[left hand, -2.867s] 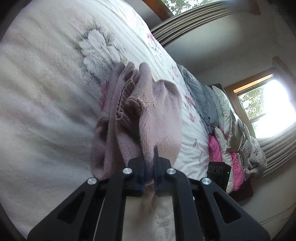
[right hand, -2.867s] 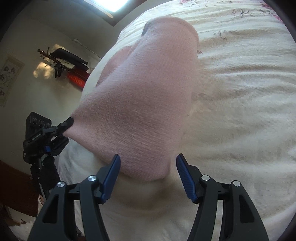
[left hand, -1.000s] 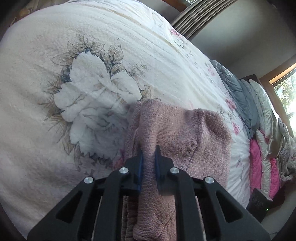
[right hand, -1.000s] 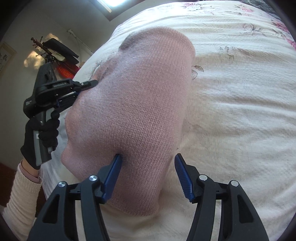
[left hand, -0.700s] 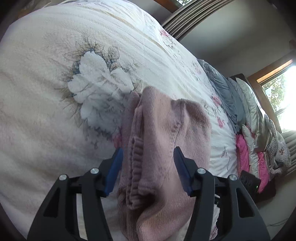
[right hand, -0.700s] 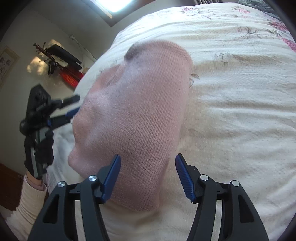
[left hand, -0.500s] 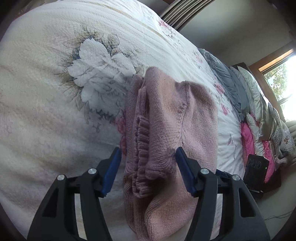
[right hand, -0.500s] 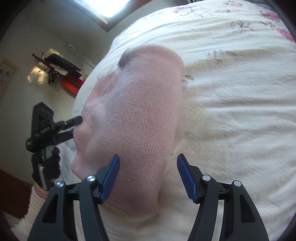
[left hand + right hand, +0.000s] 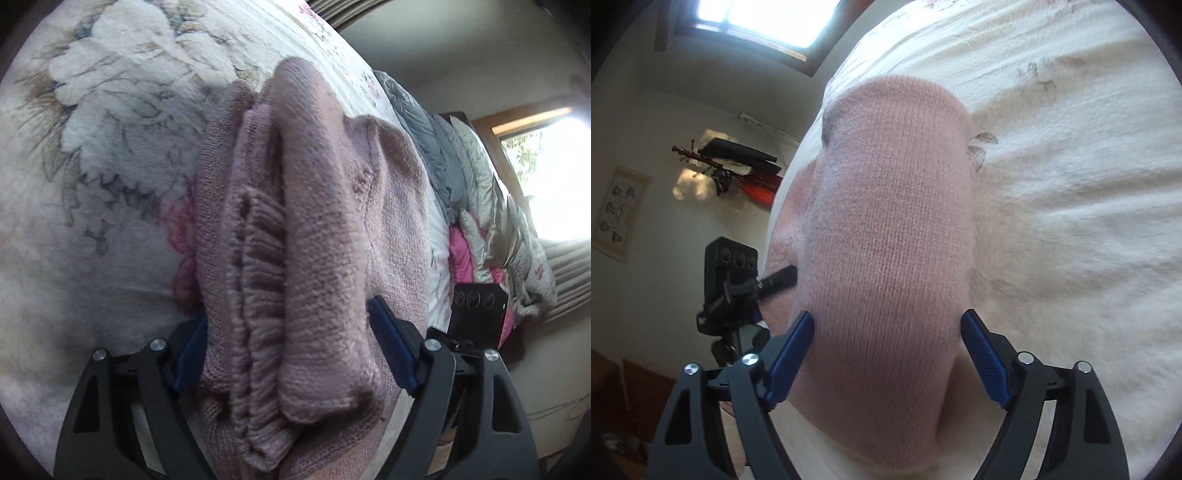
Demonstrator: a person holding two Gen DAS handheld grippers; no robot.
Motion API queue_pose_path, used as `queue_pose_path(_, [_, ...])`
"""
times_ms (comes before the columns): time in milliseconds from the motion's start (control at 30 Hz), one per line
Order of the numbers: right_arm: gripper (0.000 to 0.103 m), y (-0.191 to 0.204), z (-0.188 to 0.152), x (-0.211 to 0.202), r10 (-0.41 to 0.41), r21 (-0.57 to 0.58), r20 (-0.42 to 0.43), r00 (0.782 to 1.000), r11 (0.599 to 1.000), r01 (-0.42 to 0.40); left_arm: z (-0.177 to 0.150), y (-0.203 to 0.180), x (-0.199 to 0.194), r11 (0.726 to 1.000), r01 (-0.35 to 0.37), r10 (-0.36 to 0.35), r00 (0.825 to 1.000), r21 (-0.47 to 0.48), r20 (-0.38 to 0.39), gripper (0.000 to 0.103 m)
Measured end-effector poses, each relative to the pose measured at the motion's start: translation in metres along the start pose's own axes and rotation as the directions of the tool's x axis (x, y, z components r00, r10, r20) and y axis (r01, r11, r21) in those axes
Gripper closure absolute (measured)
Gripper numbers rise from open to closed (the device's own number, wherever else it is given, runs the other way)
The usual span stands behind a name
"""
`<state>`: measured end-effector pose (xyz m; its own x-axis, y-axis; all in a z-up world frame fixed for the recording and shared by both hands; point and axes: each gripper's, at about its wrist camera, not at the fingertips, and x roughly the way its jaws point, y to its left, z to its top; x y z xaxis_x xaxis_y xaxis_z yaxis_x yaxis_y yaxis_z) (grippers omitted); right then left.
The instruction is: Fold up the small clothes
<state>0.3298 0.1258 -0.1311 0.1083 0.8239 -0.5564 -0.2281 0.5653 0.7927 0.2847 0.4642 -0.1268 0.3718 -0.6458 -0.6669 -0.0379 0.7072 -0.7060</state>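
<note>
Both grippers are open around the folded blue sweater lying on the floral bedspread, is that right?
Not quite: the sweater is pink, not blue, as the left wrist view shows plainly. The rest holds: it lies folded on the floral bedspread, and both the left gripper and the right gripper have their jaws open on either side of it.

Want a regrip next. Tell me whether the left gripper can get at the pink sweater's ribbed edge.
Probably yes: the left gripper stands open astride the folded pink knit sweater, its ribbed edge lying exposed between the fingers, nothing covering it.
</note>
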Motion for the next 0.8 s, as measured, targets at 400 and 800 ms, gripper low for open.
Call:
queue_pose_path(400, [0.052,0.018,0.000,-0.022,0.066,-0.044,0.049,0.997,0.997,-0.064,-0.020,-0.004,-0.014,0.985,0.171,-0.169,0.984,-0.024,0.057,0.057])
queue_pose_path(800, [0.053,0.021,-0.043,-0.150,-0.033,-0.138,0.097,0.995,0.989,0.046,-0.099,-0.114,0.030,0.962,0.259,-0.263,0.964,0.089,0.036,0.058])
